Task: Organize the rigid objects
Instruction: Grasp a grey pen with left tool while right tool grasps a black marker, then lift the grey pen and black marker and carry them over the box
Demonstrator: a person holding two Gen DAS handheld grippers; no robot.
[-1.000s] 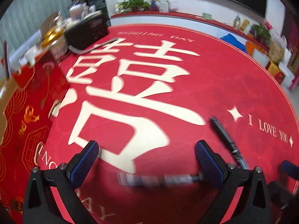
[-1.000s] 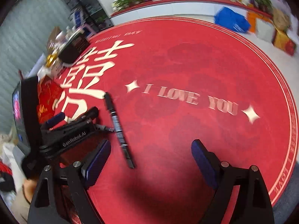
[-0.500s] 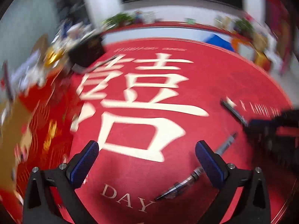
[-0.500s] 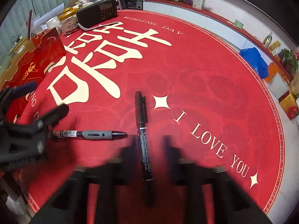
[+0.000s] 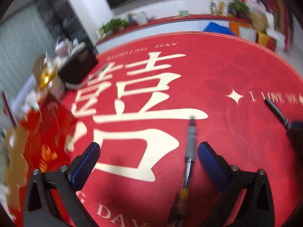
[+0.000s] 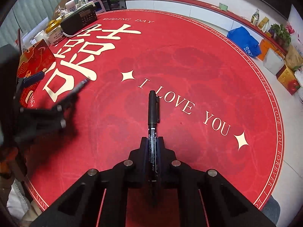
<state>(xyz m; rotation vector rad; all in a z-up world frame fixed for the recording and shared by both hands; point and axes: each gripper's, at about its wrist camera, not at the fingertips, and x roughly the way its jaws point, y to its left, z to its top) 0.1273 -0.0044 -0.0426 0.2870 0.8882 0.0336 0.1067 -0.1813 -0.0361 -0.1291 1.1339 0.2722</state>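
A black marker [image 6: 153,113] lies on the round red table mat [image 6: 198,60], cap pointing away. My right gripper [image 6: 153,143] is shut on the black marker's barrel. A grey gel pen [image 5: 190,145] lies on the mat between my left gripper's blue pads, close to the right pad [image 5: 210,162]. My left gripper [image 5: 147,160] is open around it. The marker also shows at the right edge of the left wrist view [image 5: 276,111], and the gel pen [image 6: 79,87] and left gripper [image 6: 43,102] show in the right wrist view.
A red gift box [image 6: 34,58] sits at the mat's left edge. A black radio [image 6: 78,21], a gold-lidded jar [image 6: 54,25] and clutter stand at the back left. Boxes and a blue bag [image 6: 244,41] lie beyond the mat on the right.
My right gripper has closed on the black marker, which lay loose between its fingers before. My left gripper has swung so the gel pen now lies lengthwise between its open fingers.
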